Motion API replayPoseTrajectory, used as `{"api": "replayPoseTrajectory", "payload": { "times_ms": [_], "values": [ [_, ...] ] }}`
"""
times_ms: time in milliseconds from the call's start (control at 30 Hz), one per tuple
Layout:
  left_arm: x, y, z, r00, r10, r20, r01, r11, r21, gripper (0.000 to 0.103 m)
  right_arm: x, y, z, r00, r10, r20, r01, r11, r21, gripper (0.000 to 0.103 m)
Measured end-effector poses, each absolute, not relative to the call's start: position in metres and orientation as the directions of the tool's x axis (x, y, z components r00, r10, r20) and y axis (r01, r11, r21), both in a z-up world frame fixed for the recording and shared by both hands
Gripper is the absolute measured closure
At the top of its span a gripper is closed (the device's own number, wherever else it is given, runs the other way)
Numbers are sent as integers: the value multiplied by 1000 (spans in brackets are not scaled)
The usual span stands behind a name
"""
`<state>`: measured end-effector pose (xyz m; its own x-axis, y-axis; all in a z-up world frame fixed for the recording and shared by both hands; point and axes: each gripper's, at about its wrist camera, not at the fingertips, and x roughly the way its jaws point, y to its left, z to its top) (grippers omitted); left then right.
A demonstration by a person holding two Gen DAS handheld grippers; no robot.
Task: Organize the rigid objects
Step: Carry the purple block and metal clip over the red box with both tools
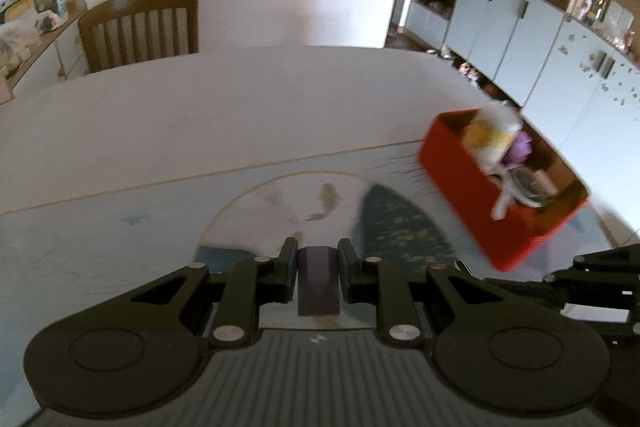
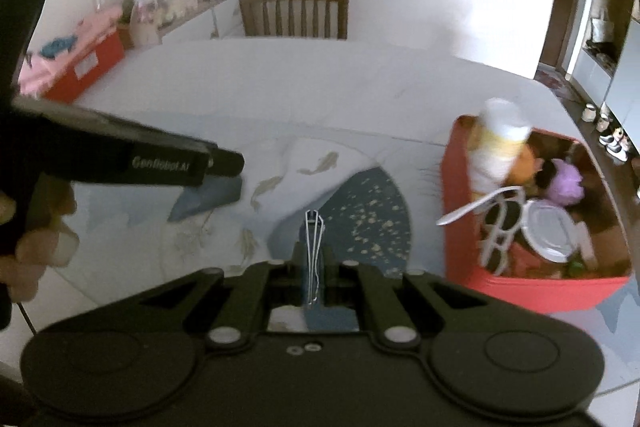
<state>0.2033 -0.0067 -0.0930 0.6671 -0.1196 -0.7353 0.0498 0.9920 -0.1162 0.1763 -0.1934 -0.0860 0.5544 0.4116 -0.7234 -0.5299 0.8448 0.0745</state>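
Above the tabletop [image 1: 240, 115], left gripper [image 1: 318, 269] clamping a dark purple block [image 1: 318, 283]; right gripper [image 2: 314, 259] pinching a thin metal clip [image 2: 313, 255], beside the red bin [image 2: 532, 291].

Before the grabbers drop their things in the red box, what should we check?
1. Left gripper holding its dark block: ok, pinched between the fingers.
2. Right gripper holding the thin metal clip: ok.
3. Red box within view of both cameras: ok.
4. Room left in the box: cannot tell; a bottle, spoon and lid already crowd it.
5. The two grippers apart: ok.
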Motion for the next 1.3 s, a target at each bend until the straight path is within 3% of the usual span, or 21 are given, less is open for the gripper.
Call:
{"api": "replayPoseTrajectory", "payload": {
  "times_ms": [633,1300],
  "values": [
    [215,-124,-49,680,-264,-684,209,964,-164,82,216,-311,-62,634,369,-680,-417,903,101,98],
    [283,-237,-91,628,-280,-726,287,951,-119,82,311,-382,-101,572,351,-741,-406,907,116,98]
  ]
}}
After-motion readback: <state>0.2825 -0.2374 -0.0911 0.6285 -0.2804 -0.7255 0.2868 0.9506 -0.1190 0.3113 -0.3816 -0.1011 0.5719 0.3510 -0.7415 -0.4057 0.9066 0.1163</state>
